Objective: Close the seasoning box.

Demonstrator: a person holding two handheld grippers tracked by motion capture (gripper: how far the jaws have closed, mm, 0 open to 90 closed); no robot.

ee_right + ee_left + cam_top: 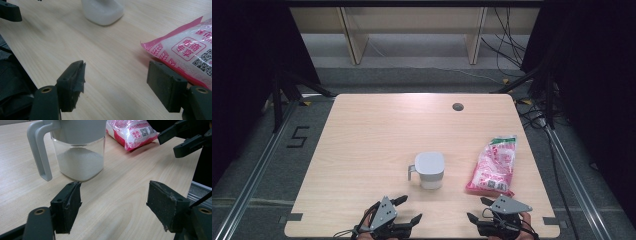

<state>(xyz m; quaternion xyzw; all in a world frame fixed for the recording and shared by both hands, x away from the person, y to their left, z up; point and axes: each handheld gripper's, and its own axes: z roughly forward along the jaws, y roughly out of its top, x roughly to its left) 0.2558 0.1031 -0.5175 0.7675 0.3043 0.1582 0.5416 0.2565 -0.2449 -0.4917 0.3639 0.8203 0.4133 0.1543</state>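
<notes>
**Grippers poised at the near edge, jar and bag untouched**

We hold both tools low at the near edge of the table (362,125). Our left gripper (406,209) sits toward the near-left, jaws wide and empty; our right gripper (478,209) sits toward the near-right, jaws likewise wide with nothing between them.

The jar (430,171) stands upright near the table's middle, a little toward the near edge: clear squarish glass body, smooth grey lid, a grey loop handle (40,150) on its left side, and white granules filling about the lower half. The bag (493,166) lies flat toward the right edge, just beyond our right gripper: glossy pink-and-white plastic film, soft and pillowy, printed with red characters and a QR code (203,60).

We judge this the approach step, nothing gripped yet. Next move likely calls for the right jaws to close on the slippery bag's near end while the left steadies the jar by its handle.
</notes>
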